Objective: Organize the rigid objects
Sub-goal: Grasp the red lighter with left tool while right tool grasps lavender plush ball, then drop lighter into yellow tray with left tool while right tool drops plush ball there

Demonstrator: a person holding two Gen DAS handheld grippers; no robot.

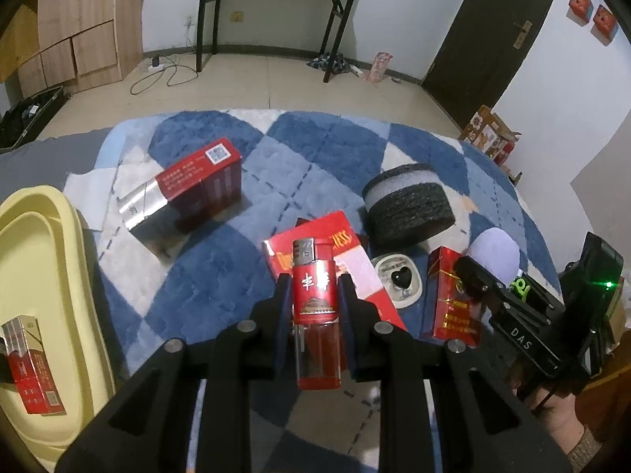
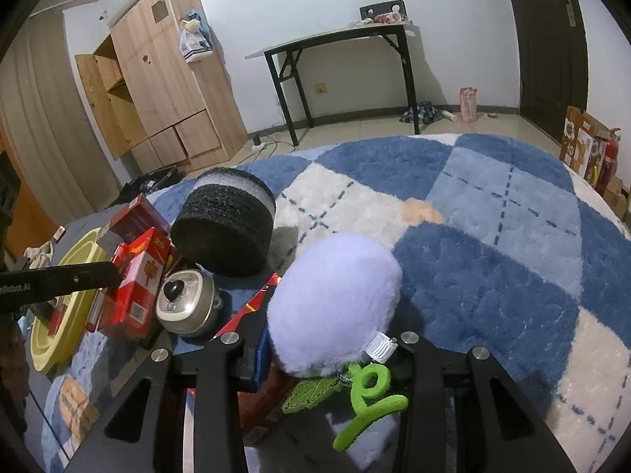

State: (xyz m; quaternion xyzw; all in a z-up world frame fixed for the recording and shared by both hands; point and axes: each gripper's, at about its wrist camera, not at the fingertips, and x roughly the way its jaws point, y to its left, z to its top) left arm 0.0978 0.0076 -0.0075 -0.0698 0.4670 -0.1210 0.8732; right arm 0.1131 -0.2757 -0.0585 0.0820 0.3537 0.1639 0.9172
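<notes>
My left gripper (image 1: pixel 314 295) is shut on a red lighter (image 1: pixel 315 315) and holds it upright above the blue checked rug (image 1: pixel 221 276). A yellow tray (image 1: pixel 51 276) at the left holds one red cigarette pack (image 1: pixel 31 366). A red carton (image 1: pixel 185 185), a flat red box (image 1: pixel 355 268), a red pack (image 1: pixel 449 295), a round white tin with a black heart (image 1: pixel 398 280) and a black foam roll (image 1: pixel 410 205) lie on the rug. My right gripper (image 2: pixel 327 339) is shut on a lilac plush toy (image 2: pixel 335 303) with green leaves (image 2: pixel 366 394).
The right gripper's body (image 1: pixel 524 315) stands at the right in the left wrist view. Beyond the rug are a tiled floor, a black folding table (image 1: pixel 276 8), a wooden cabinet (image 2: pixel 165 86), a dark door (image 1: pixel 493 31) and cardboard boxes (image 2: pixel 591 153).
</notes>
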